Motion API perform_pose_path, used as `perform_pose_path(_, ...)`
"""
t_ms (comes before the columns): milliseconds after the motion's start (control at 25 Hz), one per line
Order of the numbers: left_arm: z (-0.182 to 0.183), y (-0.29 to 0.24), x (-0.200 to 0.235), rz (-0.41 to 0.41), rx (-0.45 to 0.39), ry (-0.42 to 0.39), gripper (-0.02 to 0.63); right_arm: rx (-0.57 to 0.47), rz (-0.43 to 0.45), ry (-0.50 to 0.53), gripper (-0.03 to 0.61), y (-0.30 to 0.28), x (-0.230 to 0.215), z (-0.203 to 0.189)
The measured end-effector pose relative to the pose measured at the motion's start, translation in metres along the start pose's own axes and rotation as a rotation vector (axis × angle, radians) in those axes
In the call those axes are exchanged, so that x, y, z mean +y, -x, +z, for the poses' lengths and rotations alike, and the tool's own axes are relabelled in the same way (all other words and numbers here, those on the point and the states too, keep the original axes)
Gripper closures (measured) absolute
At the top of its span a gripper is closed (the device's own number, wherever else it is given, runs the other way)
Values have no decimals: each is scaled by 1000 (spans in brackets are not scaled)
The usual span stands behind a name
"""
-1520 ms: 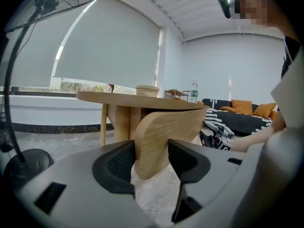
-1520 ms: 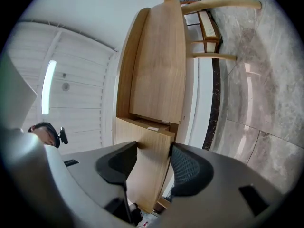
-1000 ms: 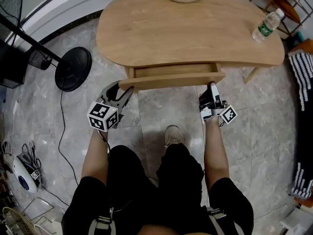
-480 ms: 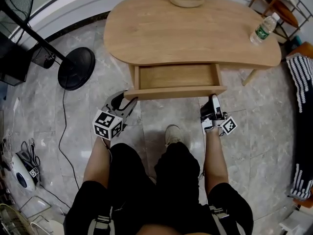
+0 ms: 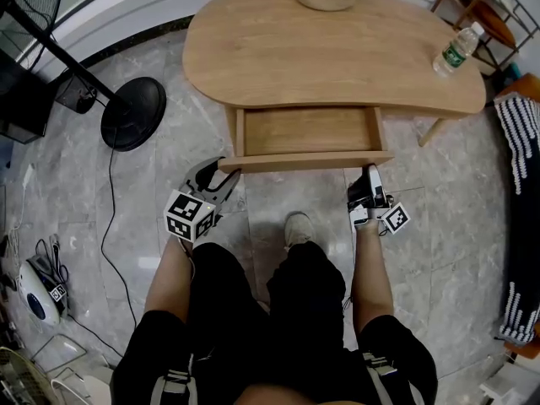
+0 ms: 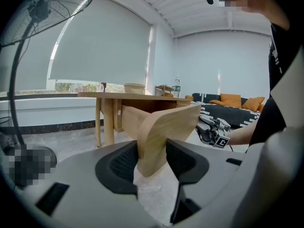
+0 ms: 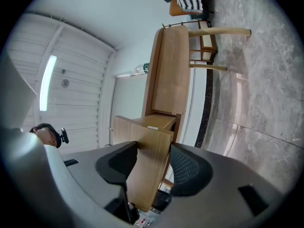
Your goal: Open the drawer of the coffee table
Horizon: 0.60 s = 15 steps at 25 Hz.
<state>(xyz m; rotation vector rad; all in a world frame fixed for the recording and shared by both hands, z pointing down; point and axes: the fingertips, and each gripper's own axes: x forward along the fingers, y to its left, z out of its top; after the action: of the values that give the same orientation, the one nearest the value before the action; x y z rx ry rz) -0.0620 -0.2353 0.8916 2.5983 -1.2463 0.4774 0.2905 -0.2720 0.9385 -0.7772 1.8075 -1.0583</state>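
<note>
No legible text, label or number anywhere.

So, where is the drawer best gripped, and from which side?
Grip the drawer front at its two overhanging ends, coming from the front: it is a thin upright panel, wider than the drawer box, with no handle visible.

Both my bare forearms reach forward, the left forearm [image 5: 169, 268] angled slightly inward and the right forearm [image 5: 371, 264] straight ahead. My left claw [image 5: 226, 170] [image 6: 151, 153] has just been closing its jaws, and its pads press on the left end of the drawer front [image 5: 304, 162] [image 6: 166, 127]. My right claw [image 5: 369, 174] [image 7: 153, 167], rolled onto its side, clamps the panel's right end. Each claw's marker cube sits just ahead of my wrist.
</note>
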Motion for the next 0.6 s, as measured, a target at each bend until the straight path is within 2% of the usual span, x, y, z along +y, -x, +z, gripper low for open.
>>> perform_pose_path(120,-11,0,0,-5,27,-16,414,14,-45,3,341,7,-8,-6)
perform_pose_path(240,-13,-1,1,-11,19,-21,416,42,-113,43,426,11,-16,-10)
perform_pose_path(400,-12,-2,0,-6,19,-8,411,66,-159,72,433,12,-16,-11)
perform_pose_path(440,-13,-1,-1,5,24,-9,407,71,-182,84,444,13,-16,-12)
perform_pose_path(560,-16,7,1,68,52,-11,415,60,-283,120,535,23,-17,-12)
perform_pose_path(600,-18,12,2,91,65,-6,432,43,-315,123,535,29,-17,-10)
